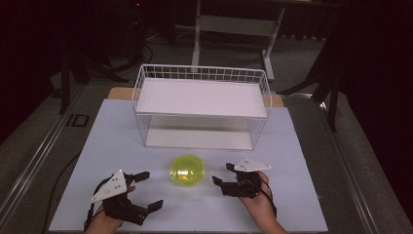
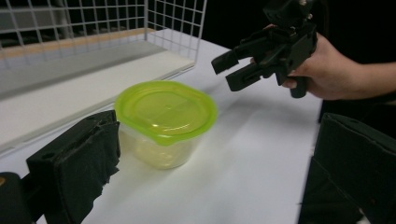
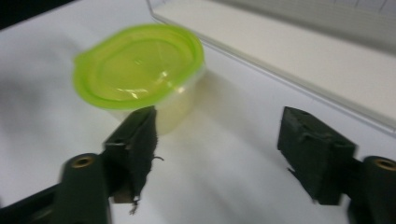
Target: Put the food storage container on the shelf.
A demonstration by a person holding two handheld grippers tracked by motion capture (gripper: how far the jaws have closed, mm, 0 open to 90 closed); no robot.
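A small clear tub with a lime-green lid (image 1: 186, 169) stands upright on the white table (image 1: 292, 146), just in front of the wire rack. My left gripper (image 1: 152, 190) is to its lower left, open and empty, jaws pointing toward the tub. In the left gripper view the tub (image 2: 166, 112) sits close to the left jaw, and the left gripper (image 2: 215, 135) holds nothing. My right gripper (image 1: 222, 174) is right of the tub, open, a short gap away. In the right gripper view the tub (image 3: 140, 65) lies just beyond the left jaw of the right gripper (image 3: 219, 126). The right gripper (image 2: 227, 73) is held by a hand.
A white wire rack (image 1: 141, 92) with a flat shelf and a lower board stands across the back half of the table. Behind it on the floor is a grey desk frame (image 1: 234, 24). Dark floor borders the table on both sides.
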